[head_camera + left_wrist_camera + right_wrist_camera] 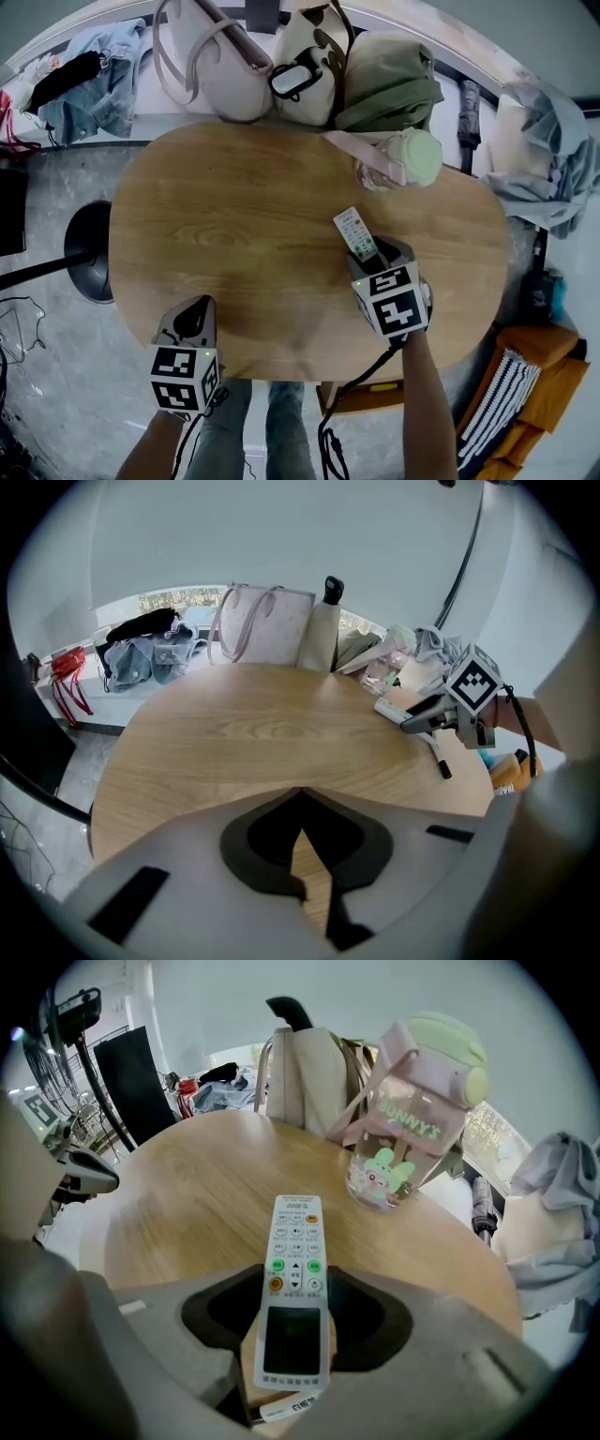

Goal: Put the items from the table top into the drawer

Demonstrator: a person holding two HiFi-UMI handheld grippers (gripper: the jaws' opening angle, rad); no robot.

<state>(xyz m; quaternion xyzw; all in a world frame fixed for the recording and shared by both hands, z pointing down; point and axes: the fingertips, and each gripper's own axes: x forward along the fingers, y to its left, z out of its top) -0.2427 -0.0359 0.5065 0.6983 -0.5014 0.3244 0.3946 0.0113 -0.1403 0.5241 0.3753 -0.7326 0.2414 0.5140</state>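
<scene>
My right gripper (295, 1288) clasps the remote control (296, 1237) by its long edges, on the table (234, 225); I judge it light, stiff, slippery plastic, so mid-body hold is best. Left gripper (301, 803) is closed, empty

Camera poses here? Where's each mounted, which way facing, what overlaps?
Head view: on the person's head, looking steeply down at the wooden table; shows forearms, legs, left gripper, right gripper.
Left gripper view: on the left gripper, facing across the table toward the bags; own shut jaws below.
Right gripper view: on the right gripper, facing the water bottle; own jaws around the remote control.
Shared: all three show the remote control; each gripper view catches the other gripper.
</scene>
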